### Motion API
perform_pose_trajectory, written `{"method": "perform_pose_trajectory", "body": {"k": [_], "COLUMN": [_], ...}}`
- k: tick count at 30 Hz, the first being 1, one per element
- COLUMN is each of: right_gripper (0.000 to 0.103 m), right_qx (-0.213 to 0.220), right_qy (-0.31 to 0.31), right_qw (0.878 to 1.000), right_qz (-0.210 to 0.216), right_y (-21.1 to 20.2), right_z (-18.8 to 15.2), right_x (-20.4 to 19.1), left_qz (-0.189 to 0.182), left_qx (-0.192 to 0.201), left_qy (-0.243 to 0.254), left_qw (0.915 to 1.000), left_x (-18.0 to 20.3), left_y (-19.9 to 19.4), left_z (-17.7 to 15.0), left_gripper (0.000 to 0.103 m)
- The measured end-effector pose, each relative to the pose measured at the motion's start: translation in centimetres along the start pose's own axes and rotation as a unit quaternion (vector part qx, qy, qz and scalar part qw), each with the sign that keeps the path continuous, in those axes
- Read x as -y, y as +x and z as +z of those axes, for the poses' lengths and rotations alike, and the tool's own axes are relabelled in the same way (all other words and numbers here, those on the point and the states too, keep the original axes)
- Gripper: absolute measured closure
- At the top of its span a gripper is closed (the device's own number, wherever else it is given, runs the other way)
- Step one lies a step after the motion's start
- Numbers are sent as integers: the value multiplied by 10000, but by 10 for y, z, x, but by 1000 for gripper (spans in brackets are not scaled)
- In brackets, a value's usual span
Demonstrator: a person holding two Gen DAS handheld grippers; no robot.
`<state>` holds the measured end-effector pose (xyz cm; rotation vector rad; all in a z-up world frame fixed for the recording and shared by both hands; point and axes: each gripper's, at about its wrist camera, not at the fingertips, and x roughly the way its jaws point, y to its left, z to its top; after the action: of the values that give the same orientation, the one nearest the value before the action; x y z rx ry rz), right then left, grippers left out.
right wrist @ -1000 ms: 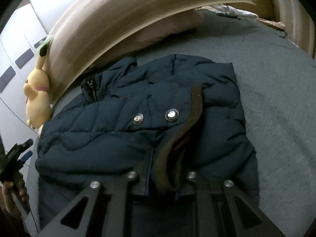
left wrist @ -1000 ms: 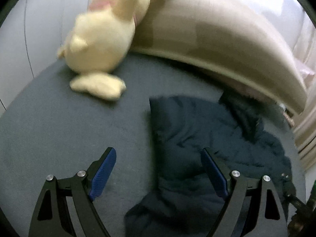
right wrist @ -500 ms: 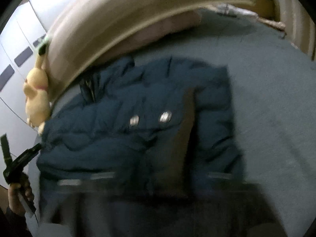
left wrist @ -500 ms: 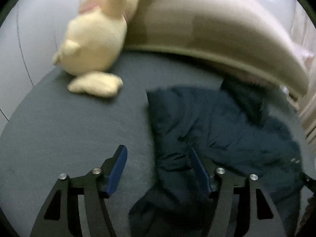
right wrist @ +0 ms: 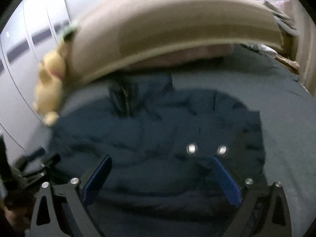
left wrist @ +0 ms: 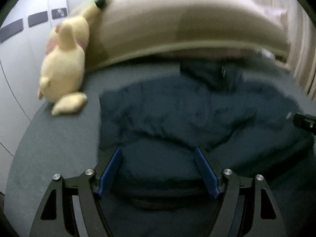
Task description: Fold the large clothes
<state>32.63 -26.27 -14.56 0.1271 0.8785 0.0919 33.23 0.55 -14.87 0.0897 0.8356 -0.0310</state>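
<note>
Both claws, left [left wrist: 158, 169] and right [right wrist: 161, 177], gape empty over the jacket [left wrist: 187, 114]; its puffy fold could spring open unheld.

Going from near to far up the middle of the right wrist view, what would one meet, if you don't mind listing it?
Right gripper, open → navy jacket with two snap buttons → grey bed sheet → beige headboard.

Both wrist cams look steeply down, close over the bed [left wrist: 59, 148]; both catch the jacket [left wrist: 177, 108] and headboard [right wrist: 167, 29].
</note>
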Motion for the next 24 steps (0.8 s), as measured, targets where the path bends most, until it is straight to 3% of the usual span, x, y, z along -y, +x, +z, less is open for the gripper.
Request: {"method": "perform_pose_trajectory", "body": {"k": [2, 7, 9, 13, 15, 18, 20, 24], "right_gripper": [1, 1, 1, 1, 1, 0, 1, 1], "right_qx": [-286, -520, -569, 10, 235, 319, 143, -318], "right_qy": [-73, -80, -92, -59, -190, -424, -388, -612], "right_qw": [9988, 9970, 9966, 9991, 9993, 9984, 9988, 9957], "right_qz": [-399, -571, -584, -415, -197, -188, -246, -618], "right_y": [21, 39, 34, -6, -21, -17, -1, 37], "right_z": [-13, -17, -12, 0, 10, 23, 25, 16], "right_x": [6, 12, 12, 12, 6, -2, 1, 6], "left_qz": [33, 89, -150, -765, -1028, -1348, -1581, -1399], "left_qx": [-55, -211, -217, 410, 497, 145, -225, -542], "left_qy": [36, 116, 26, -500, -1004, -1775, -2008, -1716], "left_qw": [10000, 9997, 9996, 9950, 9884, 9747, 9665, 9737], "left_x": [3, 7, -1, -50, -85, -123, -134, -125], "left_y": [7, 14, 4, -34, -37, -10, 17, 53], "left_z": [-5, -4, 2, 17, 31, 45, 50, 61], "left_gripper": [26, 25, 25, 23, 18, 18, 19, 22]}}
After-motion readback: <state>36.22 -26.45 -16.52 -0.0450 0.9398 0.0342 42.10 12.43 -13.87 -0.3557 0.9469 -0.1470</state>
